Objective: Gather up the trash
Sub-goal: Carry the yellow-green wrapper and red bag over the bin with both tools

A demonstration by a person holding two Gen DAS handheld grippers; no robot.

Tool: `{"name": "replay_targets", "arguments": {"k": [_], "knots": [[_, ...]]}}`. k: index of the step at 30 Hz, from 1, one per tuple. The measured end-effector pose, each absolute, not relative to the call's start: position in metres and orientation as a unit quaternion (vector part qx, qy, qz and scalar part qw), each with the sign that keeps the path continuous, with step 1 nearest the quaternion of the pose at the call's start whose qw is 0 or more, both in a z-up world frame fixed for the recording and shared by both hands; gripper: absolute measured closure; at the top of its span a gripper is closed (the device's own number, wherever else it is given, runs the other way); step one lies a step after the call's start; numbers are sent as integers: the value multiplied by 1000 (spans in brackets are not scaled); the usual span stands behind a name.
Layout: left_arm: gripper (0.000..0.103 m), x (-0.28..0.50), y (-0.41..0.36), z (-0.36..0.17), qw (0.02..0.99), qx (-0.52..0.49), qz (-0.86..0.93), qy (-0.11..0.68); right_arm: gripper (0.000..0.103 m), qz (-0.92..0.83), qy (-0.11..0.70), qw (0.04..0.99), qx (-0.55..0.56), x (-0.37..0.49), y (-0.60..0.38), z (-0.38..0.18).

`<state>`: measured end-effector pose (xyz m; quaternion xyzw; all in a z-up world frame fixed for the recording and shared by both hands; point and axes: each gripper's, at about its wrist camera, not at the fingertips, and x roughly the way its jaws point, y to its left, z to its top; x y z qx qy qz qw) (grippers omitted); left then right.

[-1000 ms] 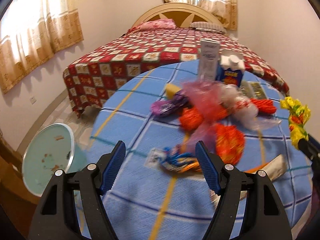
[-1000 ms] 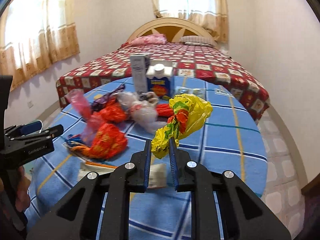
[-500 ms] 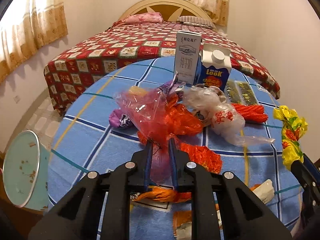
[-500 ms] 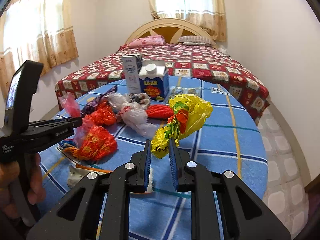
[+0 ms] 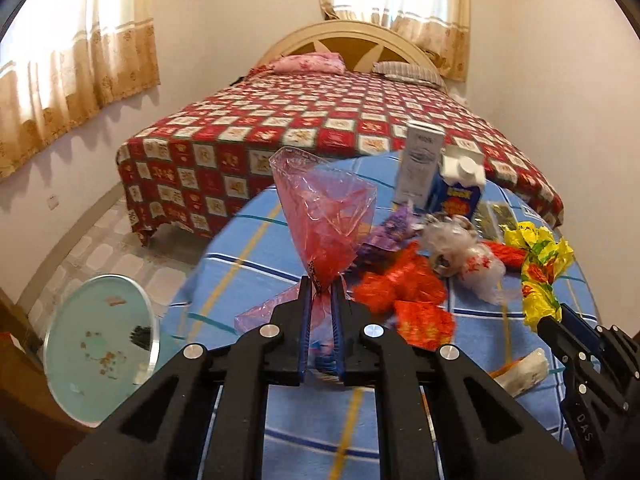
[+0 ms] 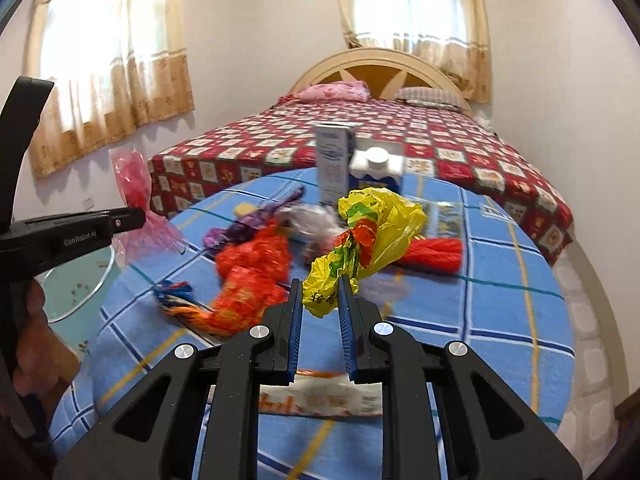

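On the round table with its blue checked cloth (image 5: 256, 268), the trash lies in a loose heap: crumpled orange-red wrappers (image 5: 404, 292), a purple wrapper (image 5: 390, 228), a clear plastic bag with red print (image 5: 468, 256) and a red mesh bundle (image 6: 434, 254). Behind the heap stand 2 cartons, a tall white one (image 5: 420, 168) and, just beside it, a blue one with a white cap (image 5: 456, 188). The left gripper (image 5: 322, 292) has its jaws pressed together on the neck of a pink translucent bag (image 5: 324, 216), which stands up above the tips, clear of the cloth, with a flap hanging below the jaws. The right gripper (image 6: 322, 300) is clamped on the lower end of a crumpled yellow bag (image 6: 376, 240) with red and green print, also held off the table. Nearer the right gripper a flat white and orange wrapper (image 6: 320, 400) rests on the cloth. Left of the table a pale green bin (image 5: 96, 344) sits on the tiled floor. Beyond the table is a bed (image 5: 320, 120) with a red checked cover, under 2 curtained windows
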<state>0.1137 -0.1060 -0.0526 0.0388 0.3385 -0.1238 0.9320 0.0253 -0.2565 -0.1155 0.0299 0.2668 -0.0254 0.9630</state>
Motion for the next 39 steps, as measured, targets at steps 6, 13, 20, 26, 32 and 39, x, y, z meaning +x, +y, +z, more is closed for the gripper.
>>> {"name": "replay_targets", "arguments": {"k": [6, 13, 20, 26, 32, 39], "knots": [[93, 112, -62, -53, 937, 50, -79, 337, 85, 13, 263, 965, 7, 40, -222, -111], [93, 116, 1, -56, 938, 42, -22, 344, 85, 63, 263, 963, -13, 63, -176, -108], [93, 113, 48, -63, 935, 39, 20, 352, 85, 111, 267, 957, -35, 85, -127, -109], [93, 110, 84, -70, 931, 38, 51, 359, 85, 145, 268, 951, -53, 101, -86, -109], [93, 110, 117, -79, 923, 37, 89, 371, 85, 173, 271, 944, -71, 114, -54, -112], [93, 112, 141, -89, 917, 34, 112, 382, 85, 194, 275, 938, -85, 125, -24, -115]]}}
